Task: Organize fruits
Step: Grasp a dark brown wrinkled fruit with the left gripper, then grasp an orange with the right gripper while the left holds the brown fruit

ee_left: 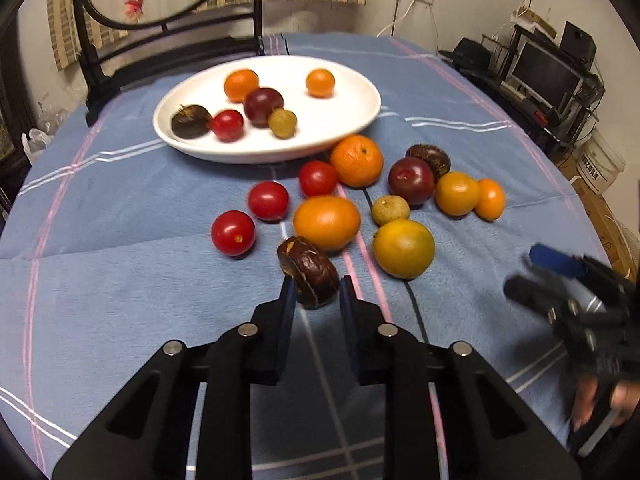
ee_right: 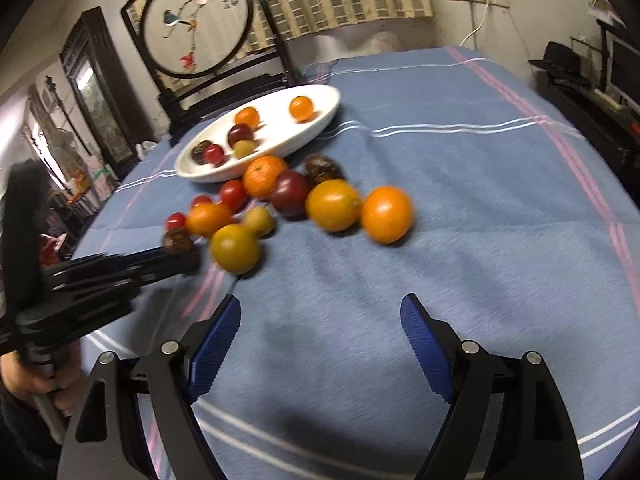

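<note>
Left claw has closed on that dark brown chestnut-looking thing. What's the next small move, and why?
Probably lift it straight up. The left claw grips the chestnut, which touches an orange fruit; the white plate, already holding one like it, lies beyond the loose fruit.
</note>
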The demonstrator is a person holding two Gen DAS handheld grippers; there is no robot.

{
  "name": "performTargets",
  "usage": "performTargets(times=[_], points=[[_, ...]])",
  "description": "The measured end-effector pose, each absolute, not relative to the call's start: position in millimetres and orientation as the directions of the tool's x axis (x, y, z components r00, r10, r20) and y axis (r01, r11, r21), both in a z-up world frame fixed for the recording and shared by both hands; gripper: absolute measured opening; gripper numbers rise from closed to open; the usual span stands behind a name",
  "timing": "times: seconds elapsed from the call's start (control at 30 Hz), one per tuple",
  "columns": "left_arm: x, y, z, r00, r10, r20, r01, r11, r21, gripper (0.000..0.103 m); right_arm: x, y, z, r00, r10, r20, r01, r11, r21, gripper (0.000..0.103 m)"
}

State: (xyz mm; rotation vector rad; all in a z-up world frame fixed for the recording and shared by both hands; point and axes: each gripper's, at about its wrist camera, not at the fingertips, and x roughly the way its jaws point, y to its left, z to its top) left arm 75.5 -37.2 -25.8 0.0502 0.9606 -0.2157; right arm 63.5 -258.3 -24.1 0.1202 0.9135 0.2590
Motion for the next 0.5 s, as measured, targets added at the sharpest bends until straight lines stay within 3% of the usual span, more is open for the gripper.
performTargets(times=[0.23, 0.3, 0.5], points=[[72, -21, -35, 0.531, -0.174, -0.829, 0.193, 0.978, -0.081, 0.021, 104, -259, -30, 0.555, 0.183, -0.811, -0.166, 0.980, 0.108, 0.081], [73, -18, -37, 0.525, -0.179, -0.832, 0.194, 0.977, -0.088, 0.021, 112, -254, -30, 0.545, 0.172, -0.820, -0.192, 0.978, 0.078, 0.064], [73, -14, -40, 0.513, -0.189, -0.837, 0.185, 0.977, -0.107, 0.021, 131, -245, -35, 0.535, 0.119, -0.837, -0.224, 0.975, -0.005, 0.052]])
